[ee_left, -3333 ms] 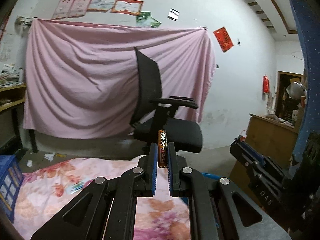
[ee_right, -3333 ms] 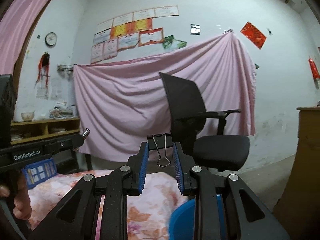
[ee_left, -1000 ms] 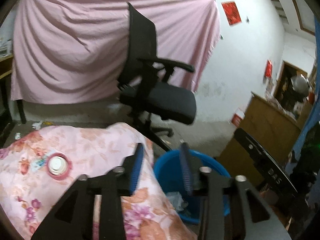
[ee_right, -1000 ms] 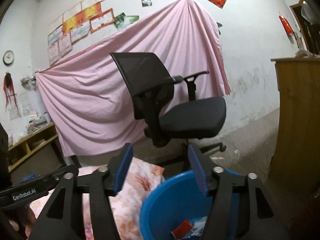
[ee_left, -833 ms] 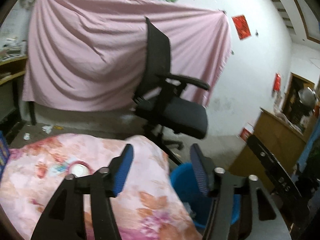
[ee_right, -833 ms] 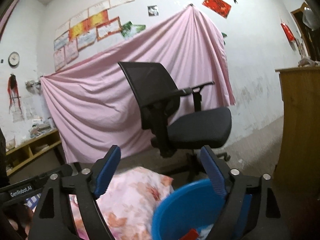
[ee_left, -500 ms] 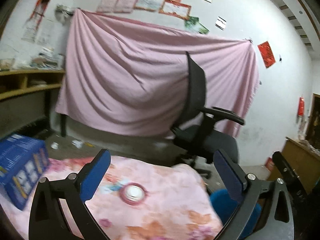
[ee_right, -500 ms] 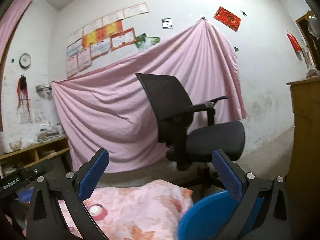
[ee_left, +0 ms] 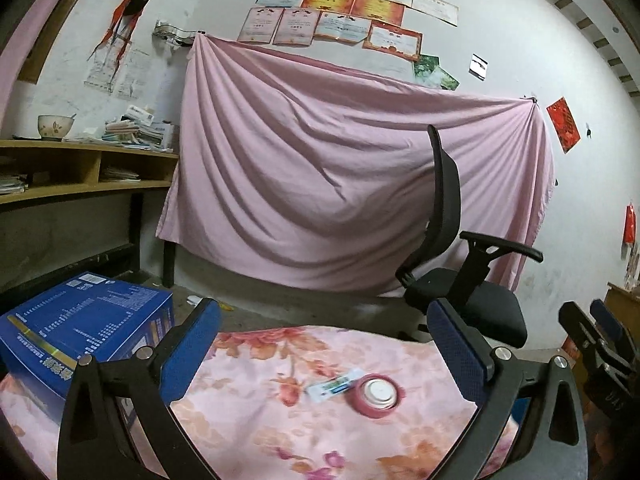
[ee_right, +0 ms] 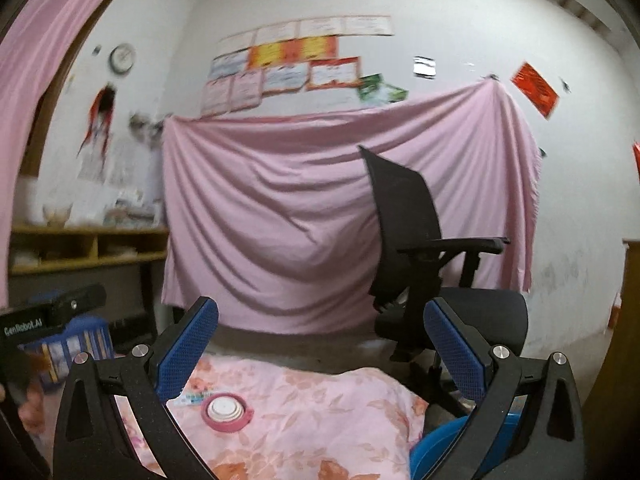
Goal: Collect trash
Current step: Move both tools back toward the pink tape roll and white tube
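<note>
Both tools have swung from the blue basin [ee_right: 440,446] back over the floral tabletop [ee_left: 256,412]. My left tool [ee_left: 326,344] and right tool [ee_right: 320,344] gape fully, empty; the tape roll [ee_left: 375,394] and sachet [ee_left: 334,385] lie just ahead, awaiting pickup.

A black office chair [ee_left: 460,280] stands before a pink sheet [ee_left: 320,180].

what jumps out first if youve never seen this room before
The big pink sheet draped across the back wall dominates, with a black mesh office chair standing in front of it to the right. Nearer, on the pink floral cloth, lies a pink tape roll with a white centre beside a small white packet, framed by the left gripper with its blue-padded jaws wide open and empty.
</note>
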The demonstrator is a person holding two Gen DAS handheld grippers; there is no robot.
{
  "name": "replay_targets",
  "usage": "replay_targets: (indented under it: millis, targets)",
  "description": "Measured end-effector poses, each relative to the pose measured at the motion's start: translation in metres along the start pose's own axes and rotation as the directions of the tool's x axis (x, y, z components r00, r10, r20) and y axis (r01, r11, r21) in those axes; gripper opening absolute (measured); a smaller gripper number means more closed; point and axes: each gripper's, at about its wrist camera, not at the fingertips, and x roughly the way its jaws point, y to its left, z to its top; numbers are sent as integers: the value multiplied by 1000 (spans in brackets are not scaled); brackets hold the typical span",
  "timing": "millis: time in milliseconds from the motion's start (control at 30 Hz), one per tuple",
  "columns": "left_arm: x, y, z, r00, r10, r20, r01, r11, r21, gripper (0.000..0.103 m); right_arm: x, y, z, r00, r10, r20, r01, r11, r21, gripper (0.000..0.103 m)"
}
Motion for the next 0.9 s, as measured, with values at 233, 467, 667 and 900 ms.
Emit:
replay_targets:
  millis: [233, 467, 667, 900]
  targets:
    - [24, 23, -19, 994, -29, -109, 30, 1000, 8, 101, 41, 23, -18, 985, 54, -163, -57, 998, -16, 103]
    - [63, 25, -28, 955, -43, -293, 47, 999, 5, 95, 85, 25, -40, 923, 97, -372, -92, 995, 33, 103]
    - [91, 25, -48, 899, -85, -429, 108, 994, 29, 60, 112, 29, -60, 845, 105, -524, -93, 994, 49, 87]
    - [115, 33, -57, 833, -145, -534, 145, 989, -44, 47, 136, 27, -75, 758, 182, -626, -118, 983, 143, 75]
